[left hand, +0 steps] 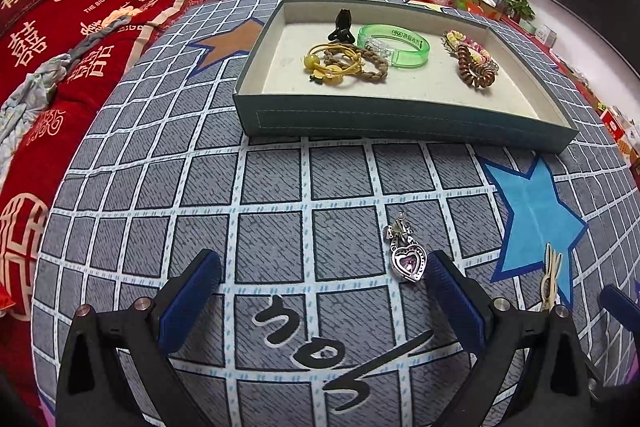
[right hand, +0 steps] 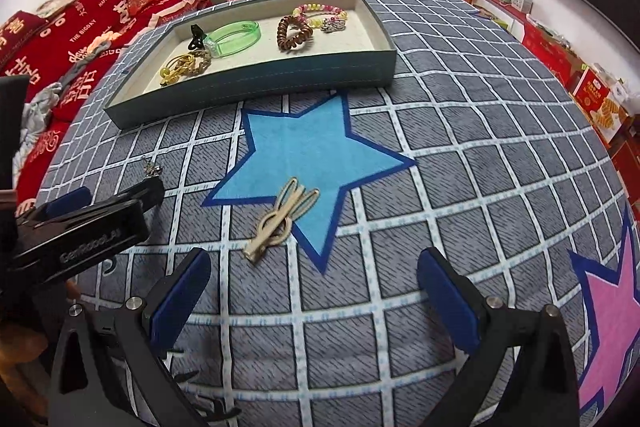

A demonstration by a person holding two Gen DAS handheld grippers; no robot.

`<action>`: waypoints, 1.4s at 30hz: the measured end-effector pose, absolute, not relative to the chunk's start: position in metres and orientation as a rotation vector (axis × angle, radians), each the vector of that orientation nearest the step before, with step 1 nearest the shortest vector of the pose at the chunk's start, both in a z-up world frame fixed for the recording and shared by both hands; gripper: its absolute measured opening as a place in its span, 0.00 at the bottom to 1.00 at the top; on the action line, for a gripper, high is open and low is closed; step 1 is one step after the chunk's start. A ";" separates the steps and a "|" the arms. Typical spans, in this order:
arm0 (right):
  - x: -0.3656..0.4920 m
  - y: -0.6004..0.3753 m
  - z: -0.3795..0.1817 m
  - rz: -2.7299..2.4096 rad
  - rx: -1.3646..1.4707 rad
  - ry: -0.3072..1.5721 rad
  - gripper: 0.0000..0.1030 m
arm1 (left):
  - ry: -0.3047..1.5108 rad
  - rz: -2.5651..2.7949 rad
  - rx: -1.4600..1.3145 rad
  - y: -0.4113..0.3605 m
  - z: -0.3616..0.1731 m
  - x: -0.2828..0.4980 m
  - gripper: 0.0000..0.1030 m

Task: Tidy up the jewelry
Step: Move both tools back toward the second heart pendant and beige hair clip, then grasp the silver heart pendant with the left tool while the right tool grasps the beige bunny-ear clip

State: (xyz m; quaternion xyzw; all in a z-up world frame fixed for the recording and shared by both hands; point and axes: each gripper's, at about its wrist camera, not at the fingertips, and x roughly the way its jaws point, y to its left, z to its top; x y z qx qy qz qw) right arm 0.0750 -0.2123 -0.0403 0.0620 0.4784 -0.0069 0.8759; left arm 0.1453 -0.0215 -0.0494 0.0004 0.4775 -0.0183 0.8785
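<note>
A grid-patterned cloth with stars is covering the tabletop (left hand: 280, 187). The left hand-held gripper (left hand: 320, 279) is gaping wide, holding nothing, a heart pendant (left hand: 409, 261) lying just inside its right finger. The right hand-held gripper (right hand: 314, 275) is likewise spread empty, a beige hair clip (right hand: 280, 219) lying just ahead. Beyond both, a tray (left hand: 400, 119) is holding bracelets and hair ties.

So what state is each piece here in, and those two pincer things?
Left gripper: jaws open, empty.
Right gripper: jaws open, empty.
Heart pendant: on the cloth, outside the tray.
Beige hair clip: on the cloth, outside.
Tray: open, holding bracelets and hair ties.
</note>
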 end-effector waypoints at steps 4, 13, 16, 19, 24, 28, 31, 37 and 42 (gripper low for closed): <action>0.080 -0.203 -0.044 -0.038 0.068 0.981 0.92 | 0.990 -0.062 0.017 -0.021 -0.049 0.148 1.00; 0.080 -0.189 -0.038 0.009 -0.005 0.974 0.61 | 0.967 -0.132 0.060 -0.034 -0.044 0.145 0.87; 0.081 -0.187 -0.037 0.035 -0.012 0.985 0.48 | 0.973 -0.145 0.070 -0.037 -0.042 0.145 0.85; 0.080 -0.187 -0.035 0.054 -0.014 0.995 0.33 | 0.981 -0.150 0.071 -0.037 -0.042 0.145 0.84; 0.080 -0.193 -0.034 0.070 0.002 1.002 0.13 | 0.974 -0.223 0.099 -0.044 -0.038 0.141 0.52; 0.078 -0.198 -0.033 0.095 0.026 0.998 0.08 | 0.970 -0.278 0.099 -0.048 -0.036 0.137 0.30; 0.076 -0.209 -0.031 0.130 0.095 0.993 0.09 | 0.966 -0.299 0.078 -0.047 -0.036 0.135 0.30; 0.072 -0.221 -0.022 0.135 0.126 0.967 0.09 | 0.949 -0.311 0.060 -0.042 -0.028 0.130 0.30; 0.074 -0.231 -0.012 0.146 0.167 0.945 0.09 | 0.933 -0.312 0.038 -0.034 -0.018 0.128 0.30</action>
